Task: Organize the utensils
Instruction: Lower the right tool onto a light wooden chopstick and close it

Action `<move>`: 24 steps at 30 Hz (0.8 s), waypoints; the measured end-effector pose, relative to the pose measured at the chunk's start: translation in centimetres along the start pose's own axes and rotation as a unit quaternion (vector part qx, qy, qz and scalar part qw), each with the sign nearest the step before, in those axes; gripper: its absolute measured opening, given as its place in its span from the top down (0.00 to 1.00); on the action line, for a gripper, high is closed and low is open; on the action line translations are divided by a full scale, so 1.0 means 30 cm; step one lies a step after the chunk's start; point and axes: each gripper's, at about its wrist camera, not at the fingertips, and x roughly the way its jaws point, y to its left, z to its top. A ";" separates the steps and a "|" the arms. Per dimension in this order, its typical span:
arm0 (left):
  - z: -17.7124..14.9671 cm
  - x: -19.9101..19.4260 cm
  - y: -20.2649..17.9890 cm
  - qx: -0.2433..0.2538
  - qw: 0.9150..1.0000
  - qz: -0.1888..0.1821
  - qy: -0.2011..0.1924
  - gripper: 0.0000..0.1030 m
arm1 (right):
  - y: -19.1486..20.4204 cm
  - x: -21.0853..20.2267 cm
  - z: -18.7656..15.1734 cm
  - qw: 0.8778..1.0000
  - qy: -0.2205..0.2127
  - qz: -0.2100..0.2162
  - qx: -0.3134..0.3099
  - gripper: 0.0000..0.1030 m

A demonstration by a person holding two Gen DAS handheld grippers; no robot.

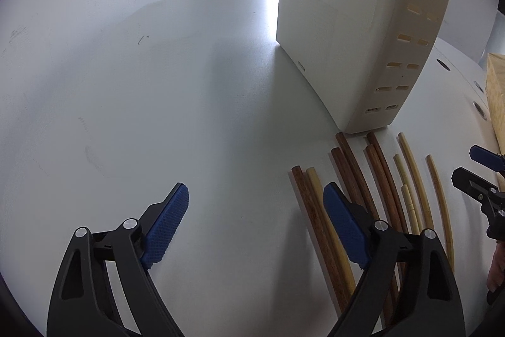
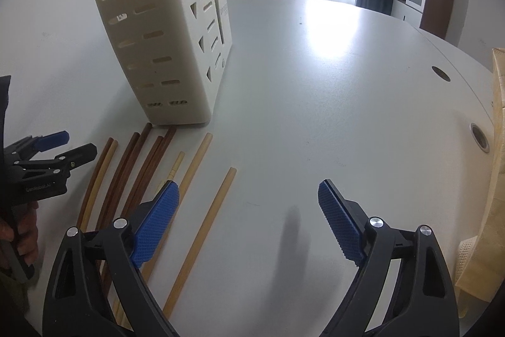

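Observation:
Several chopsticks lie side by side on the white table, dark brown ones and pale bamboo ones. One pale chopstick lies apart on the right. A cream slotted utensil holder stands upright just beyond their far ends. My left gripper is open and empty, left of the chopsticks; it also shows in the right wrist view. My right gripper is open and empty, right of the chopsticks; it also shows in the left wrist view.
The white table has round cable holes near its right edge. A pale woven object sits at the right edge. Cabinets and a bright doorway lie beyond the table.

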 end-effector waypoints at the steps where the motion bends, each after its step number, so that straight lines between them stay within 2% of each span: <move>1: 0.000 0.006 -0.002 0.000 1.000 0.000 0.001 0.24 | 0.001 0.011 -0.001 1.000 0.003 -0.001 0.000 0.17; 2: 0.001 0.011 -0.007 0.004 1.000 0.000 0.003 0.29 | 0.002 0.019 -0.002 1.000 0.006 -0.001 0.001 0.19; 5: 0.007 0.022 -0.016 0.007 1.000 0.000 0.006 0.30 | 0.011 0.032 -0.003 1.000 0.011 -0.002 -0.001 0.21; 6: 0.009 0.026 -0.018 0.008 1.000 -0.001 0.006 0.31 | 0.015 0.035 -0.003 1.000 0.012 -0.003 -0.002 0.22; 8: 0.012 0.032 -0.020 0.008 1.000 0.000 0.007 0.40 | 0.017 0.039 -0.001 1.000 0.015 -0.005 -0.002 0.28; 12: -0.001 0.030 -0.018 0.000 1.000 -0.015 0.016 0.45 | 0.011 0.050 0.006 1.000 0.027 -0.009 -0.003 0.40; 15: 0.002 0.028 -0.027 0.008 1.000 -0.018 0.015 0.49 | 0.023 0.065 0.009 0.999 0.034 -0.008 -0.005 0.44; 19: 0.039 0.029 -0.044 0.017 0.999 -0.029 0.018 0.66 | 0.046 0.069 0.021 0.999 0.038 -0.018 -0.015 0.53; 21: 0.040 0.025 -0.053 0.022 0.999 -0.039 0.021 0.74 | 0.054 0.066 0.024 0.999 0.042 -0.017 -0.021 0.63; 23: 0.042 0.023 -0.070 0.030 0.998 -0.041 0.022 0.90 | 0.059 0.068 0.028 0.999 0.045 -0.011 -0.027 0.71; 24: 0.045 0.023 -0.071 0.034 0.998 -0.039 0.021 0.90 | 0.060 0.068 0.028 0.998 0.047 -0.007 -0.028 0.79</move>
